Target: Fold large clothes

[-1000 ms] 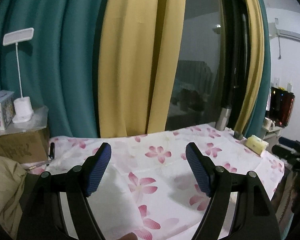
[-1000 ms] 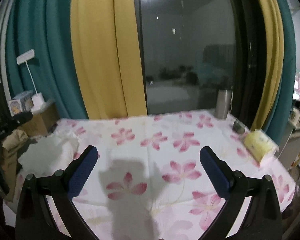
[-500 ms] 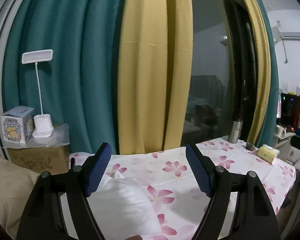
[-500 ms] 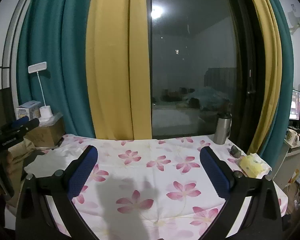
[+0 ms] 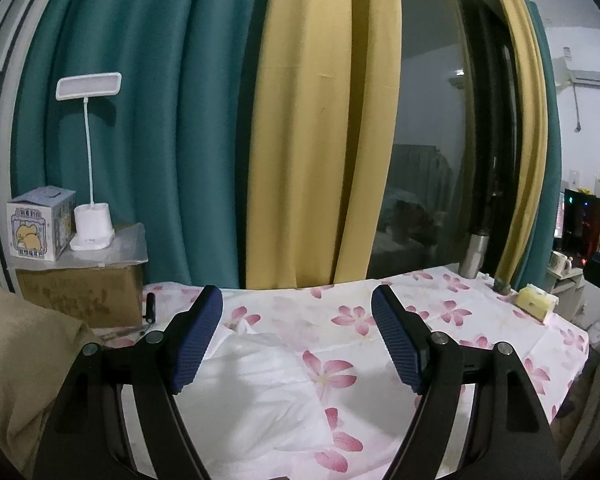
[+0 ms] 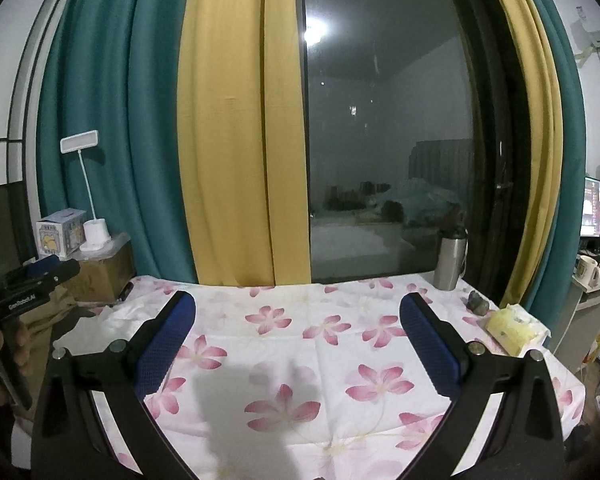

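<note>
Both tongs are spread wide and grasp nothing. Left tongs [image 5: 296, 336] hang above the left part of the surface [image 5: 480, 320], with the white garment [image 5: 260, 380] directly below and ahead of them. Right tongs [image 6: 298, 344] hang over the middle of the flowered cloth [image 6: 340, 360], where nothing lies between their pads [image 6: 162, 352].

That white garment [image 6: 96, 328] sits at the left end of the surface as a compact, puffy bundle with soft creases. It reads as folded, or at least gathered small, though its near edge is hidden behind the tongs' frame, so I cannot tell how neat the fold is. A tan garment [image 5: 16, 360] lies heaped just left of the surface, beside the cardboard box [image 5: 80, 296]; it looks loose rather than squared, but only part of it shows.

My judgement: one piece is likely done and set aside, and the open middle of the surface is ready for another. What is left is probably to fetch the next large piece, perhaps the tan one, spread it flat on the flowered cloth and fold it. Things at the far right edge, a steel bottle [image 6: 450, 264] and a yellow pack [image 6: 512, 328], stand well apart from the working area.
</note>
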{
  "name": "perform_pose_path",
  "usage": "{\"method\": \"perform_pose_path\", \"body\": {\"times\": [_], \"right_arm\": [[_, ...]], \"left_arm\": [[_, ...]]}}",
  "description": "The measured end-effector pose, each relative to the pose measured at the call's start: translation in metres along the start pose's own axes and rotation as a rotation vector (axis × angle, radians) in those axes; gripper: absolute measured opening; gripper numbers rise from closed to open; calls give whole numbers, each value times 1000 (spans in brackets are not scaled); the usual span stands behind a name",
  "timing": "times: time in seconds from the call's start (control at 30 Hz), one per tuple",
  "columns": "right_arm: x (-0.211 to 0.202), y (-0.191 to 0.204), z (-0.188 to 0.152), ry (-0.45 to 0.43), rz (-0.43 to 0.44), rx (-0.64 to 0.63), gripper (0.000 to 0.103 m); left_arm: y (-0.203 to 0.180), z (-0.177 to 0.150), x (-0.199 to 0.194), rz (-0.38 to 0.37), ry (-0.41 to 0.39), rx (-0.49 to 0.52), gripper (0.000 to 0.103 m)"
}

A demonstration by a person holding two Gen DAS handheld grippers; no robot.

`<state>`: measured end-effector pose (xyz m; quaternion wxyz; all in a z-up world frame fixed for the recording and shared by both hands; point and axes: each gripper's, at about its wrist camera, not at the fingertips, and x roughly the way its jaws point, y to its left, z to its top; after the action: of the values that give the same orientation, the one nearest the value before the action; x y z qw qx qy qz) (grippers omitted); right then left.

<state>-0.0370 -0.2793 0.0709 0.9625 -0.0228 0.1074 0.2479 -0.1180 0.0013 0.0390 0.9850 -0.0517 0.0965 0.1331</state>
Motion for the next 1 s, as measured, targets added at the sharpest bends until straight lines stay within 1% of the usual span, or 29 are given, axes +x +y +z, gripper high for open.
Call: {"method": "perform_pose_path", "body": {"times": [0.17,0.5,0.67,1.0], "right_arm": [[8,1,-7,32,-2,5,101],[17,3,-12,76,-11,-5,101],[21,-1,-13,88,-17,5,101],[22,1,-14,93,-19,4,101]], "left_arm": [[3,-3,4,-22,14,-5,80],[2,-9,13,-39,40,-7,80],[2,-11,16,-45,50,-11,80],[3,-11,17,-42,45,-13,80]]}}
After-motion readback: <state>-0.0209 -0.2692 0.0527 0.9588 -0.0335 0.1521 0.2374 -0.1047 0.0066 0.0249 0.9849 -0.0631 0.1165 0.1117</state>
